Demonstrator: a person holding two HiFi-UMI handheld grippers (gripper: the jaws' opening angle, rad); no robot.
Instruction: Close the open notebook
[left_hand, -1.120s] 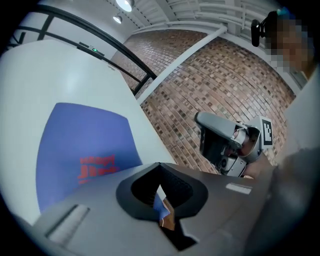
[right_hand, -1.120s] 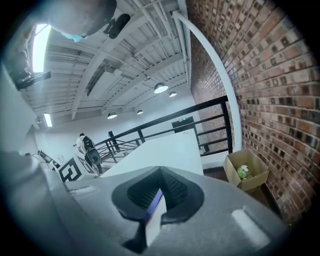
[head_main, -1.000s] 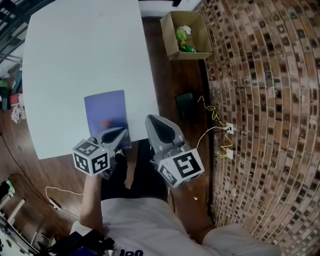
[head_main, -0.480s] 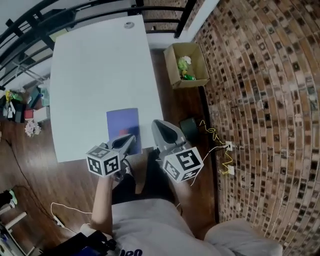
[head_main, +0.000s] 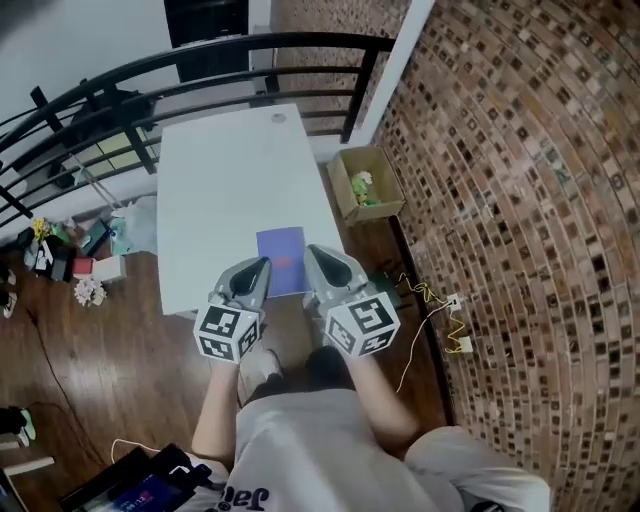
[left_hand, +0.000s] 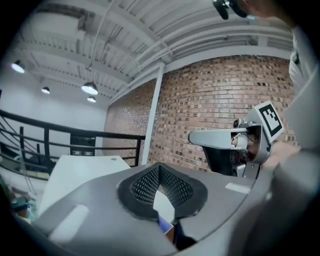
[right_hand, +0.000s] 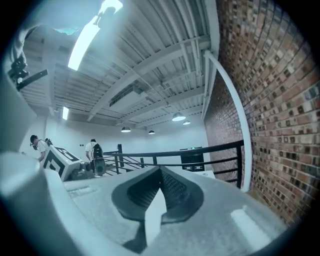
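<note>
Both the left gripper (head_main: 262, 264) and right gripper (head_main: 313, 252) show jaws closed on nothing, at frame centre flanking the purple flat notebook (head_main: 281, 256), apparently shut at the white table's (head_main: 230, 180) near edge, where a careless sweep could knock it off.

1. The left gripper (head_main: 258, 270) has been raised from over the near edge of the notebook (head_main: 281, 258) and is now held level, just left of the cover.
2. The right gripper (head_main: 318, 258) has been raised too and brought closer to the left one.
3. The table (head_main: 225, 180) is now seen from farther off, and a railing (head_main: 200, 55) beyond it has been brought into view.
</note>
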